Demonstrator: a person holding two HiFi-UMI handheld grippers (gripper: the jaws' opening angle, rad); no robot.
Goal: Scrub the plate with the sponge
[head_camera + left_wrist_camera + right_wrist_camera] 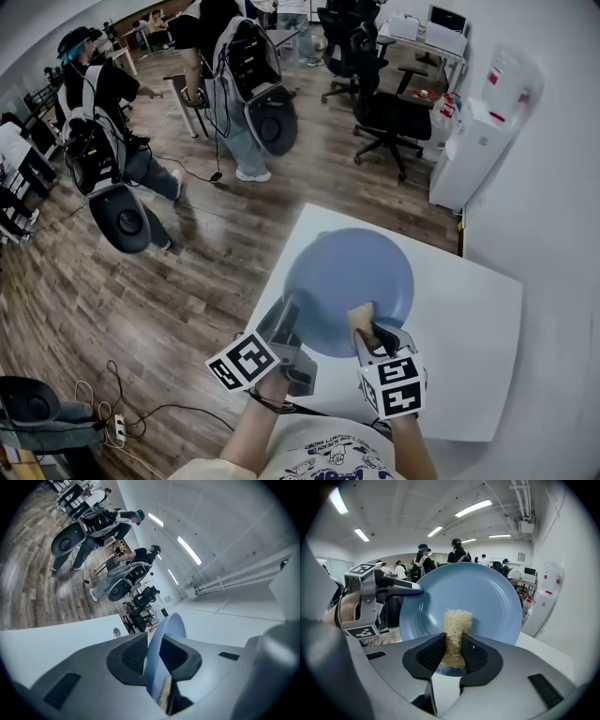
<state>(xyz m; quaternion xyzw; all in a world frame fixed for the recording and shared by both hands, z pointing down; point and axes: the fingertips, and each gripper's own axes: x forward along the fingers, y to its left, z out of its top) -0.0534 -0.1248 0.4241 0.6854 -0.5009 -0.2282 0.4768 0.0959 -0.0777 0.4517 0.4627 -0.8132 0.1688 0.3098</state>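
The left gripper (152, 658) clamps the rigid, probably slick plate (487, 597) by its rim — the surest hold — while the right gripper (452, 651) pinches the soft, light sponge (457, 623) at its face.

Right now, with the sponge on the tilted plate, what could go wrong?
1. The left claw grips the plate only at its rim; scrubbing pressure could twist it loose.
2. The plate hangs by the edge of the table, so a slip might send it to the floor.
3. The right claw pinches just the lower end of the sponge; it could pull out.
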